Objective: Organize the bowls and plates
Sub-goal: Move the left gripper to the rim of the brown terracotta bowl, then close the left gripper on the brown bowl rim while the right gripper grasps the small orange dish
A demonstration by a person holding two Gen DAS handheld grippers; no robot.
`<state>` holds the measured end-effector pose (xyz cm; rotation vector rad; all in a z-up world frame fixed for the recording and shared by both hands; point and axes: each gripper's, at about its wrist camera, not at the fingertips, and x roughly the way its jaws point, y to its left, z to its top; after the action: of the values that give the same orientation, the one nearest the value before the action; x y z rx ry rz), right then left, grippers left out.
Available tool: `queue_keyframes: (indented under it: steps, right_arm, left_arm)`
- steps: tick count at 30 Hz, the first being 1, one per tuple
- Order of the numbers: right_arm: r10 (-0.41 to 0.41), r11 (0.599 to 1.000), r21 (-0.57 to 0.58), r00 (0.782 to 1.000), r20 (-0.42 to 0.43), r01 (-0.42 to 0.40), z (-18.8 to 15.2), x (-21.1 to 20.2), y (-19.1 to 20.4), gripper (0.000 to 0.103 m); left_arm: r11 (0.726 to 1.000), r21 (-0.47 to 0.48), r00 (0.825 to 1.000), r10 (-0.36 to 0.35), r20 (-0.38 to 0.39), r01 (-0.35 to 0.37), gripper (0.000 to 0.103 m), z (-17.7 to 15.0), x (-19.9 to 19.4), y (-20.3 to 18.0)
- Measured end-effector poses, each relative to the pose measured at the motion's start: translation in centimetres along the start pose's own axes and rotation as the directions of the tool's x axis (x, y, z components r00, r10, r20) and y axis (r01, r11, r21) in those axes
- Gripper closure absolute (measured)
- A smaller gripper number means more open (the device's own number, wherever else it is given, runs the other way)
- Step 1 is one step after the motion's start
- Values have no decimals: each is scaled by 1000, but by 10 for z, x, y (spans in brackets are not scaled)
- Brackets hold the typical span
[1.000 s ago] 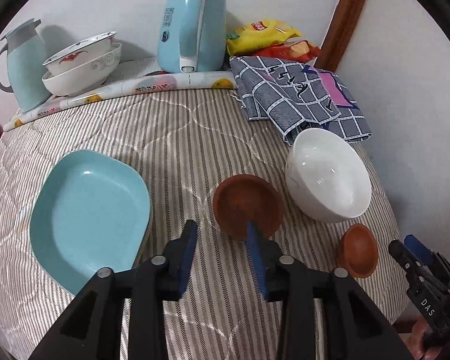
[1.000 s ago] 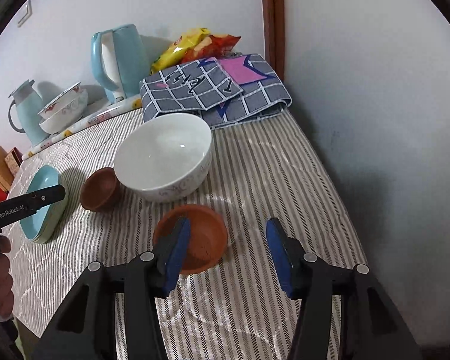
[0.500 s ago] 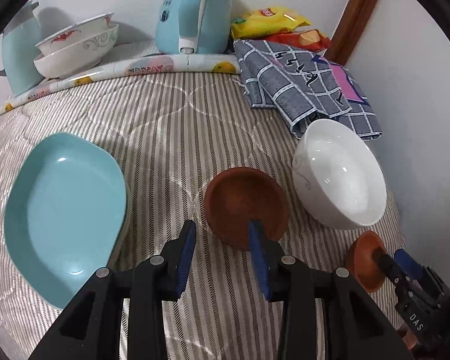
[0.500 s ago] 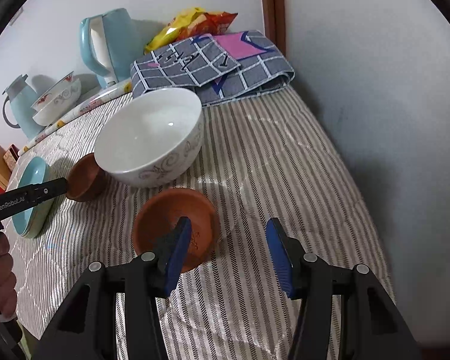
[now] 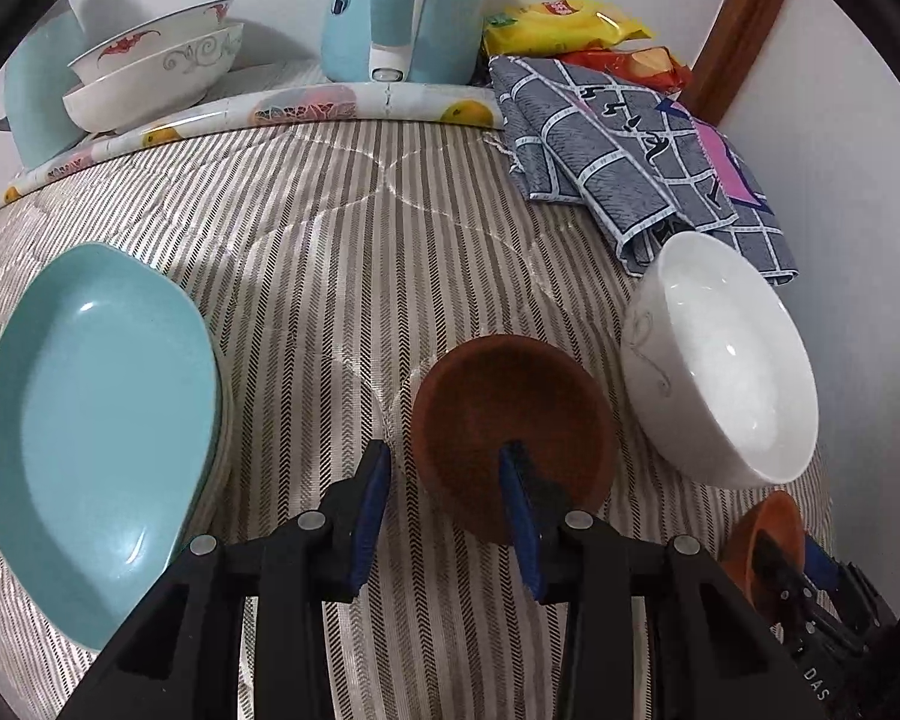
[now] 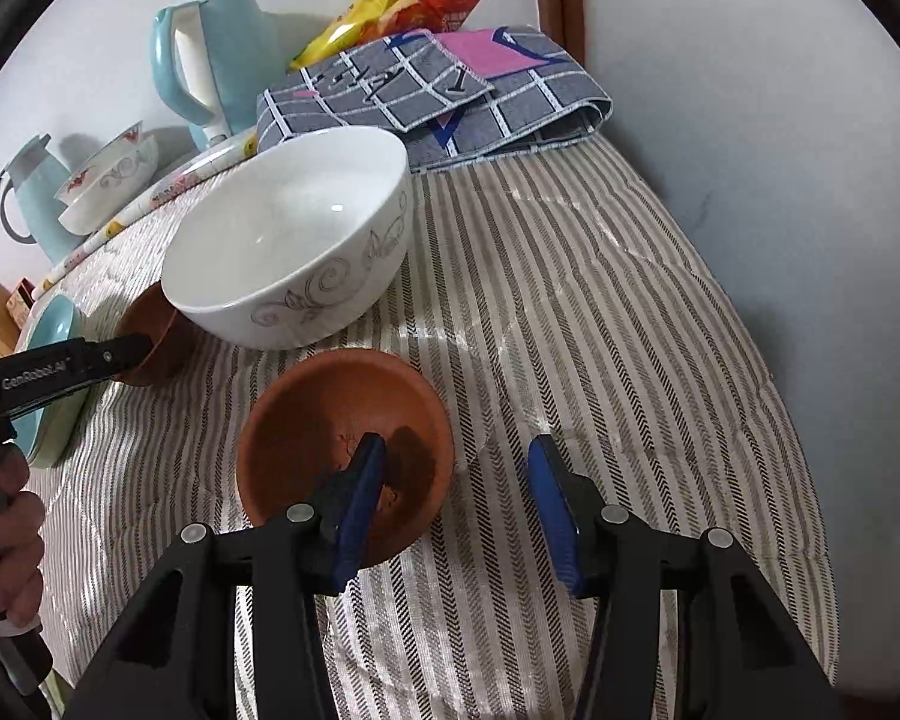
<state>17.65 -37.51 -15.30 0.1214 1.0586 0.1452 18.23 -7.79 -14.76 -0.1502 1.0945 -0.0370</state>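
As both gape empty, left tool (image 5: 444, 468) straddling matte brown bowl (image 5: 510, 414) rim, right tool (image 6: 456, 468) straddling round terracotta bowl (image 6: 345, 438) rim

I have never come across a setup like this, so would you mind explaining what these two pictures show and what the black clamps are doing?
No robot here: a person holds a two-finger gripper in each hand, each carrying a fisheye camera looking along its fingers.

The left gripper view shows its open jaws straddling the near rim of the dark brown bowl, with a teal plate on its left.

The right gripper view shows its open jaws straddling the rim of the orange-brown bowl, in front of the large white bowl.

Everything rests on a striped cloth. Nothing is gripped yet.
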Motion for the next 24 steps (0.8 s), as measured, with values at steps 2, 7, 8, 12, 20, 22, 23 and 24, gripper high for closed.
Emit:
queue_keyframes:
  steps: [2,7,8,12,20,22,23,24]
  right_arm:
    - [1,1000,-3,1000,6,-1,-1,0,0,54]
    - [-1,1000,11,1000,10,0,-1,2,0,54]
    - [1,1000,15,1000,10,-1,-1,2,-1,54]
    - [3,1000,11,1000,0,-3,1,3,0,53]
    - [-4,1000,21,1000,-9,4,2,4,-1,53]
    - [-16,1000,16,1000,-5,16,2,4,1,53]
    - [-18,1000,13,1000,-4,18,2,3,2,55]
    - [-14,1000,9,1000,-3,14,2,3,3,57]
  left_arm:
    - [1000,-16,1000,2,8,-2,68,0,2,3]
    - [999,-35,1000,-10,16,11,65,0,3,5]
    - [999,-29,1000,-16,17,17,61,0,3,4]
    - [999,16,999,-30,9,30,50,1,4,-2]
    - [999,-10,999,-43,19,43,48,2,4,-1]
    - [999,-1,999,-36,21,36,50,1,4,-2]
    - [999,7,999,-39,21,39,62,1,4,-3]
    - [999,15,999,-41,15,41,69,1,4,-4]
